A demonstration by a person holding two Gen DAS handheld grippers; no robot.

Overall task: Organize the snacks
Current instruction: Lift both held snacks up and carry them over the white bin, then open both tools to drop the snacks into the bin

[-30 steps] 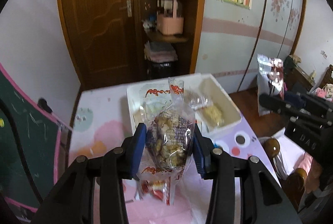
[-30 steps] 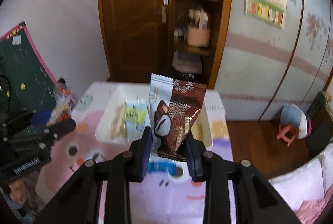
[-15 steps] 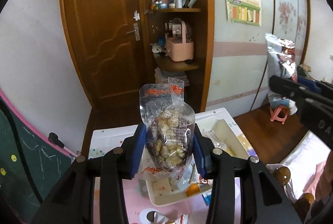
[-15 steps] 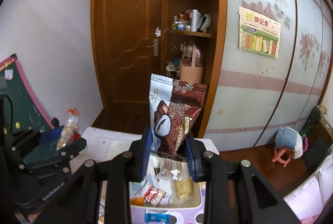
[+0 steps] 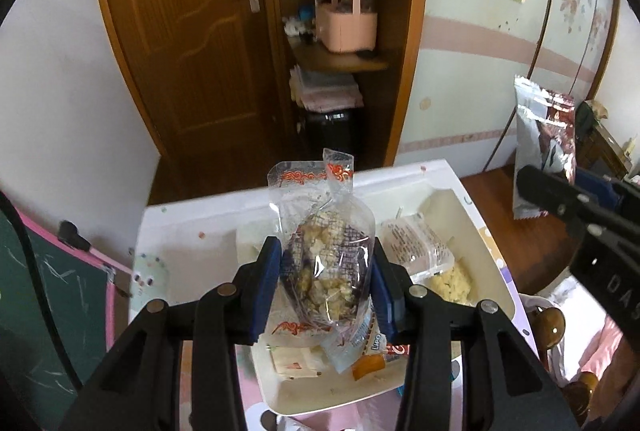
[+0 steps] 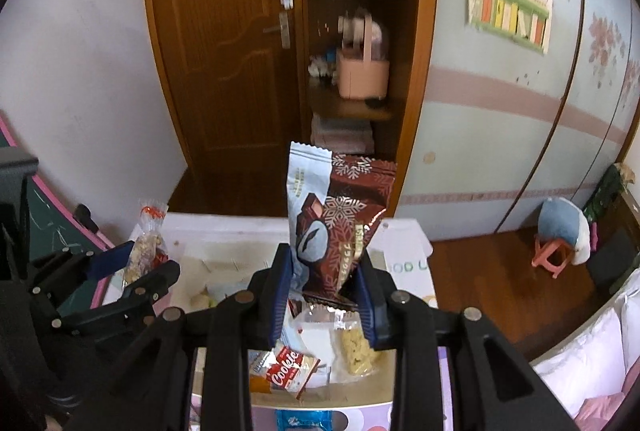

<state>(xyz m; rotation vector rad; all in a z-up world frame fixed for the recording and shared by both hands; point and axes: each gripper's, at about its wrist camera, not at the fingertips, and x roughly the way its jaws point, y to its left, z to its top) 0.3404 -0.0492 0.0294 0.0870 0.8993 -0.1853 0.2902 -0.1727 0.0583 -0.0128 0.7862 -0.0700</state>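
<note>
My left gripper [image 5: 326,291] is shut on a clear bag of puffed snack [image 5: 326,267] and holds it upright above the white tray [image 5: 476,231]. My right gripper [image 6: 324,295] is shut on a brown and white snowflake packet [image 6: 340,223], also above the white tray [image 6: 404,263]. The tray holds several snacks: a Cookie pack [image 6: 286,373], a yellow crisp bag [image 6: 356,349] and a clear wrapped cake [image 5: 416,247]. The right gripper with its packet [image 5: 544,151] shows at the right of the left wrist view. The left gripper with its bag [image 6: 146,247] shows at the left of the right wrist view.
The tray sits on a pink patterned table [image 5: 160,271]. A green chalkboard [image 5: 44,303] leans at the left. A wooden door [image 5: 192,31] and shelves with a pink basket [image 5: 346,27] stand behind. A blue wrapped snack [image 6: 304,421] lies on the table in front of the tray.
Both grippers have tilted down and come lower over the tray, each still holding its packet. The tray now fills more of both views.
</note>
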